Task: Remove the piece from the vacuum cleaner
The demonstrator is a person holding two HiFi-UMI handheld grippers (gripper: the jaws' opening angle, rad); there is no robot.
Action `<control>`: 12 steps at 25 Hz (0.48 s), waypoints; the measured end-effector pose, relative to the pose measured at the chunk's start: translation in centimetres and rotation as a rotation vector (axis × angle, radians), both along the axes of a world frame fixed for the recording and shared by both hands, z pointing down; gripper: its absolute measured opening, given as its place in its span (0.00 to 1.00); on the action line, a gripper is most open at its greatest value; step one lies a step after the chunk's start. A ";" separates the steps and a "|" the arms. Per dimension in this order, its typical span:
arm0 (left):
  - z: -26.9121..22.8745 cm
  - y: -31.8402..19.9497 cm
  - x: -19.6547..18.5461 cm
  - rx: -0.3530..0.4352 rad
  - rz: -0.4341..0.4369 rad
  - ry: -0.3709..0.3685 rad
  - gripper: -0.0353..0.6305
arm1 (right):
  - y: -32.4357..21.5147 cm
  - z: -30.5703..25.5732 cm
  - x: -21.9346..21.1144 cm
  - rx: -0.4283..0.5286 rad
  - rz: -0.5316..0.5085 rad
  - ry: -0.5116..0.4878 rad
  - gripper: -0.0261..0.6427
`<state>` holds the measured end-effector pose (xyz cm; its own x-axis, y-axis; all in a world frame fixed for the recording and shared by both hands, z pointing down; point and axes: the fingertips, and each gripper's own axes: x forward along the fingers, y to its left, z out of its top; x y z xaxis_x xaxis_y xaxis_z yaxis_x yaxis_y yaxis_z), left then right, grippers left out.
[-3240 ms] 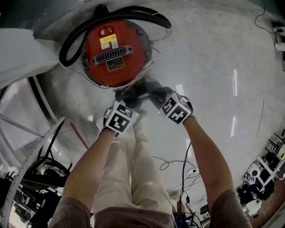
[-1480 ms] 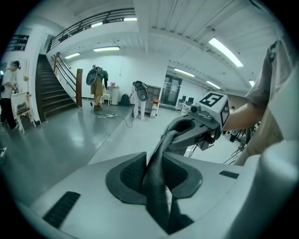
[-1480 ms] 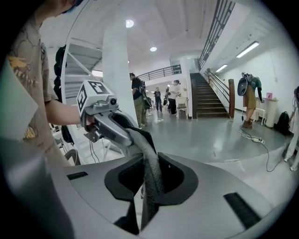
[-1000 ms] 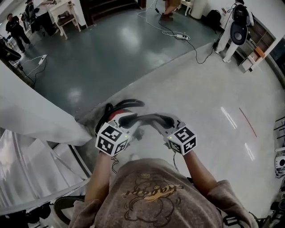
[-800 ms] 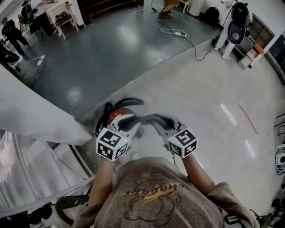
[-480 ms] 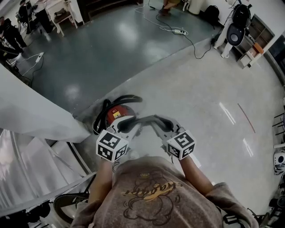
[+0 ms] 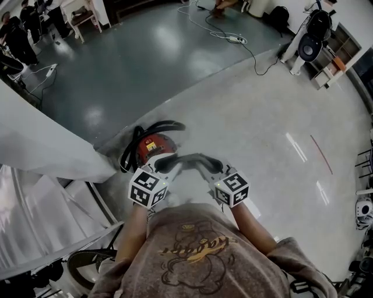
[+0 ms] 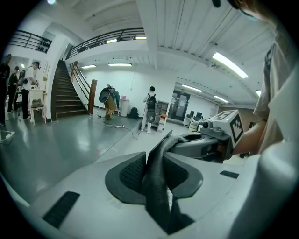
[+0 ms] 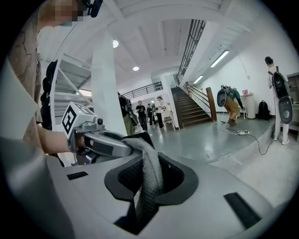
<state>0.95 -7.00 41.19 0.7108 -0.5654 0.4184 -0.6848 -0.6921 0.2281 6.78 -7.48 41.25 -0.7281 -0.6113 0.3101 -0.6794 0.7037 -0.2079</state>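
The red round vacuum cleaner (image 7: 150, 145) stands on the floor with its black hose (image 7: 152, 126) curled round it, below and beyond my hands. A dark, limp, woven piece (image 7: 187, 158) spans the gap between both grippers at chest height, apart from the vacuum. My left gripper (image 8: 157, 164) is shut on one end of the piece (image 8: 159, 186). My right gripper (image 9: 148, 173) is shut on the other end (image 9: 150, 163). Each gripper sees the other across the piece: the right gripper (image 8: 211, 139) in the left gripper view, the left gripper (image 9: 96, 140) in the right gripper view.
A white slanted panel (image 7: 41, 145) and metal framing rise at the left, close to the vacuum. A cable with a power strip (image 7: 236, 39) lies on the far floor. People stand by a table (image 7: 81, 14) at the far left. Shelving and equipment (image 7: 326, 52) line the right wall.
Earlier both grippers were low at the vacuum's rim; now they are raised with the piece stretched between them. Over the last second they drew slightly toward the body, uncovering more of the vacuum.
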 end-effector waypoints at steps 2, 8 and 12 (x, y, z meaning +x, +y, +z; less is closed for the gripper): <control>0.2 -0.1 0.0 -0.004 -0.002 0.003 0.18 | 0.0 0.1 0.0 -0.001 0.000 0.005 0.12; 0.2 0.3 -0.2 -0.009 -0.006 0.026 0.18 | 0.2 0.0 -0.2 0.003 -0.009 0.015 0.12; 0.1 0.2 0.0 -0.008 -0.004 0.024 0.18 | 0.1 0.0 -0.1 0.004 -0.007 0.016 0.12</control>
<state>0.90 -6.78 41.30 0.7181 -0.5652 0.4061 -0.6821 -0.6873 0.2497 6.72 -7.33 41.24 -0.7273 -0.6075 0.3192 -0.6777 0.7091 -0.1946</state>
